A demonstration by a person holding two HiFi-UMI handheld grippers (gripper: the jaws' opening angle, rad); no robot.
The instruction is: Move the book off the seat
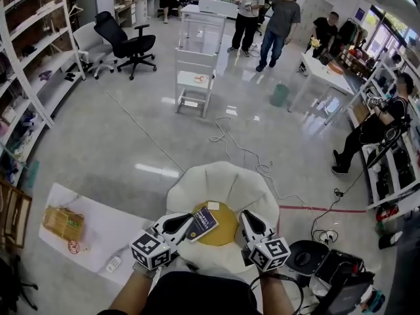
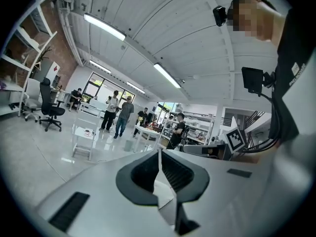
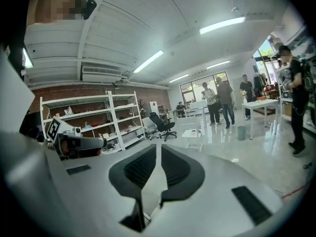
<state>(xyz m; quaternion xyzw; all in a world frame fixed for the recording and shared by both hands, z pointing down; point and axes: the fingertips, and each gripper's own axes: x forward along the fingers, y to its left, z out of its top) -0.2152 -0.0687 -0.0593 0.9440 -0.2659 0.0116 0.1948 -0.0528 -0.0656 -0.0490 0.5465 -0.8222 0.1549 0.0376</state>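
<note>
A dark blue book (image 1: pixel 203 224) lies on the yellow cushion (image 1: pixel 224 227) of a white shell-shaped seat (image 1: pixel 223 179) in the head view. My left gripper (image 1: pixel 191 220) is shut, and its tip is at the book's left edge with nothing between the jaws. Its closed jaws (image 2: pixel 159 168) point out over the room in the left gripper view. My right gripper (image 1: pixel 248 218) is also shut and empty, over the cushion's right side and apart from the book. The right gripper view shows its jaws (image 3: pixel 159 163) pressed together. Neither gripper view shows the book.
A low white table (image 1: pixel 98 231) to the left of the seat carries a woven box (image 1: pixel 63 222) and a small remote (image 1: pixel 113 264). A black bin (image 1: pixel 305 256) and gear stand at the right. A cable (image 1: pixel 243 151) trails on the floor beyond the seat. Several people stand at the back.
</note>
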